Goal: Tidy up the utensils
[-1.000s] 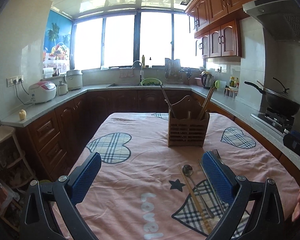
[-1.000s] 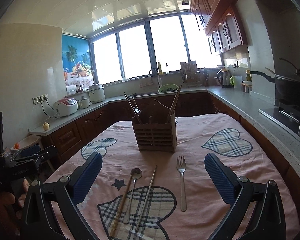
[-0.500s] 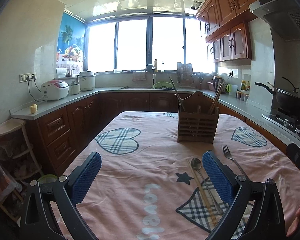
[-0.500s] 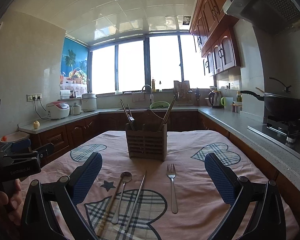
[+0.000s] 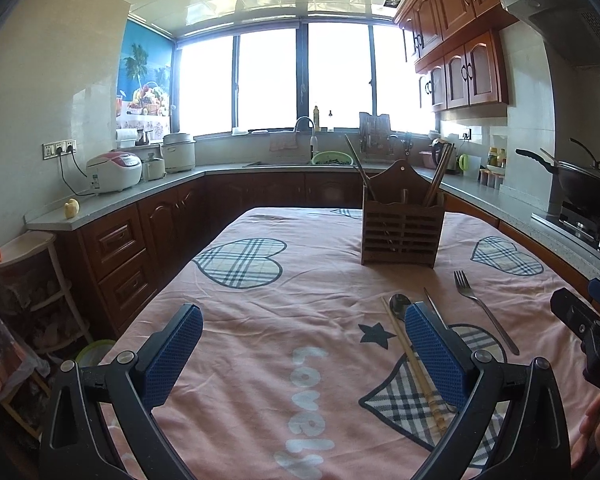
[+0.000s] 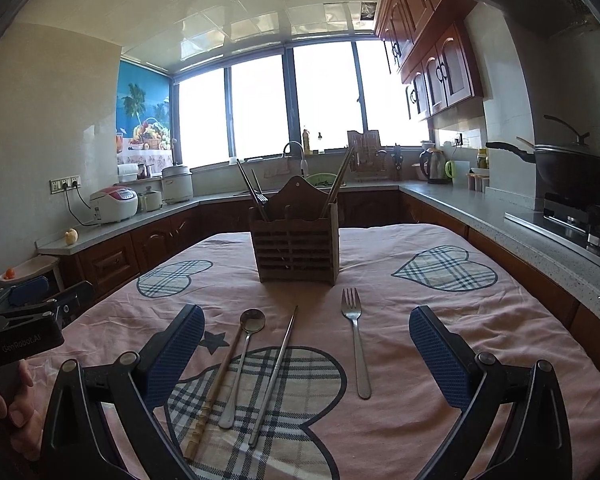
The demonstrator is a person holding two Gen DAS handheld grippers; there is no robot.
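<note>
Utensils on the pink tablecloth: spoon, metal chopstick and fork lie between the right gripper fingers, wooden chopstick by its left finger. Beyond the fingertips, the wooden caddy holds chopsticks (plus a fork). Both it and the left gripper are spread wide, empty.

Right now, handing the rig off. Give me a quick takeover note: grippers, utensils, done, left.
Left gripper: open, empty, held above the tablecloth.
Right gripper: open, empty, held over the loose utensils.
Wooden holder: upright mid-table, with chopsticks and at least one fork already standing in it.
Loose on the cloth in front of it, from the left: wooden chopstick, spoon, metal chopstick, fork set apart on the right.
Done: nothing picked up at this moment.
Left: all four loose pieces into the holder. The fork lies apart from the rest, so it is probably the easiest first pick for the right gripper.
</note>
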